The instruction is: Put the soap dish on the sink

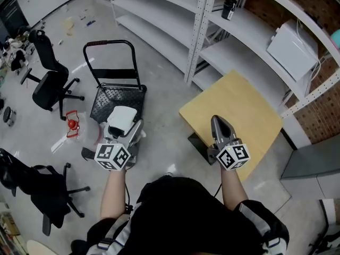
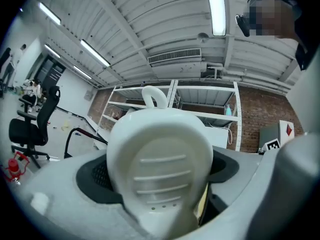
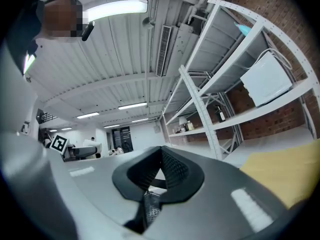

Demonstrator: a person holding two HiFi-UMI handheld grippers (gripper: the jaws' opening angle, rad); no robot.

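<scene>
Two office chairs (image 1: 50, 84) and a black cart (image 1: 118, 95) stand on the grey concrete floor (image 1: 164, 84) near a pale wooden desk (image 1: 241, 102) and white shelving (image 1: 212, 41) by a brick wall (image 1: 321, 118), while the left hand-held gripper (image 1: 130, 129) pinches the white soap dish (image 1: 122, 117) above the floor and the right hand-held gripper (image 1: 219, 122) is pressed together, empty.

White soap dish (image 2: 159, 164) (oval, ribbed, w/ drain holes) clamped btwn left gripper (image 1: 125, 127) jaws.
</scene>
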